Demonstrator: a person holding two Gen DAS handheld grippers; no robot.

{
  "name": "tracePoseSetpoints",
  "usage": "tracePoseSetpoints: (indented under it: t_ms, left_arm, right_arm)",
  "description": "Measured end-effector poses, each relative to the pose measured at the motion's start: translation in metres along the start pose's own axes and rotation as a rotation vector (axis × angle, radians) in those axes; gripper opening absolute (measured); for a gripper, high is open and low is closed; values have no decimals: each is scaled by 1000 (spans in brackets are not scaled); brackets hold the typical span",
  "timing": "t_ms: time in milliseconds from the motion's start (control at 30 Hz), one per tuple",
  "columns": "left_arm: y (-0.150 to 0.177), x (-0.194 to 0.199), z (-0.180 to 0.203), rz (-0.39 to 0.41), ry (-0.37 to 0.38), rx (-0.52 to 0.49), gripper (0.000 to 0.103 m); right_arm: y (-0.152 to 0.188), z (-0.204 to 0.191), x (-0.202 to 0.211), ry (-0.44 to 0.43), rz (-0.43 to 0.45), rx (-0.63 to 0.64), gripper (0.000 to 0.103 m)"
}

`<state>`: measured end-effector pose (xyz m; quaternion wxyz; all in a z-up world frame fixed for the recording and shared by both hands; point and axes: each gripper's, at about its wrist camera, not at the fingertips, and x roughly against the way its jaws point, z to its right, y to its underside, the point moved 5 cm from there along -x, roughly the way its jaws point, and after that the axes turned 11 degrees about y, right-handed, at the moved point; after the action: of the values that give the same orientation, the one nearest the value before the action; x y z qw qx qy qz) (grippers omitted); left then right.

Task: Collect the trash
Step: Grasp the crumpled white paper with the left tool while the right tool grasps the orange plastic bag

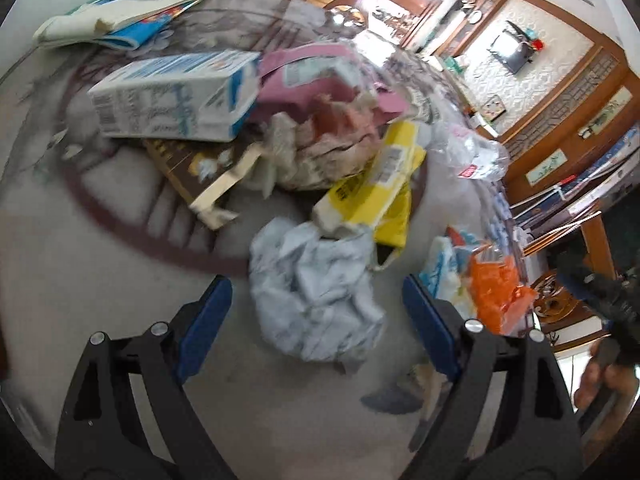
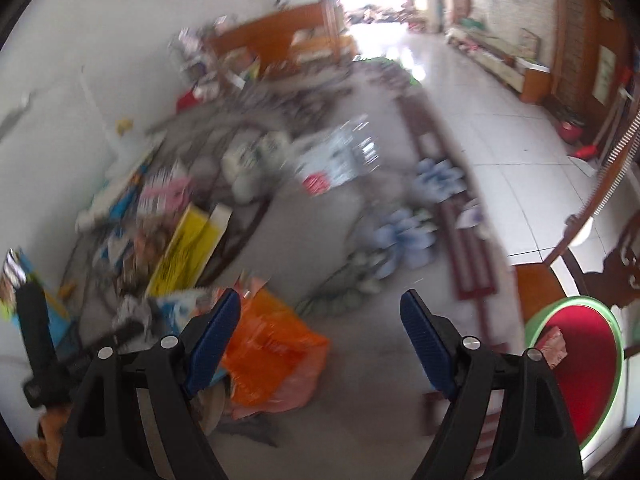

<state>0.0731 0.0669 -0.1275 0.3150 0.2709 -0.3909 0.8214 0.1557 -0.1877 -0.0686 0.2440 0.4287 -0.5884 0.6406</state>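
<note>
A heap of trash lies on a patterned rug [image 1: 80, 280]. My left gripper [image 1: 318, 300] is open, and a crumpled pale blue-grey wad [image 1: 316, 280] lies between its blue pads [image 1: 218, 300] without touching them. Behind the wad are a yellow packet [image 1: 372, 188], a white-and-blue carton [image 1: 176, 96], pink wrapping [image 1: 320, 76] and crumpled clear plastic [image 1: 472, 156]. My right gripper [image 2: 320, 320] is open over bare rug with nothing between its fingers. An orange bag [image 2: 268, 360] lies against its left finger. A red basin [image 2: 580, 400] with a green rim sits at the lower right and holds a pinkish scrap [image 2: 554, 346].
A flattened brown box [image 1: 188, 172] lies under the carton. Papers [image 1: 120, 20] are piled at the rug's far edge. Wooden furniture [image 2: 280, 44] lines the wall, a dark wooden chair [image 2: 608, 260] stands by the basin, and white floor tiles [image 2: 500, 120] stretch to the right.
</note>
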Motion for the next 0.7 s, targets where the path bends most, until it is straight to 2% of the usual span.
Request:
tracePoseSetpoints:
  t_ms: [67,133,167,200,300,433,700]
  left_arm:
    - [2,-4,3,-12,8,-18,81]
    - [5,-5,3,-22,3,-19,67]
    - [5,-4,2,-22,-1,-21,55]
    - [5,-3,2,-23,2,-19,52]
    - [4,0,1,-10,33,8,48]
    - [0,13,6,37,42,-9,48]
    - [0,19,16,46,53,-39,49]
  right_arm:
    - [5,-16,-9,-17,-33,37,79]
    - [9,-29,-15,-25,-52,69,80]
    - [12,-34,-17,-24,-57,84,81]
    - [13,-40,-19,-20,-61,100,83]
    - [15,-51,-24,-25,-70,119,84]
    - [17,-57,-32,-23,-83,127,87]
    - [27,-59,-53,-2,-162,135,86]
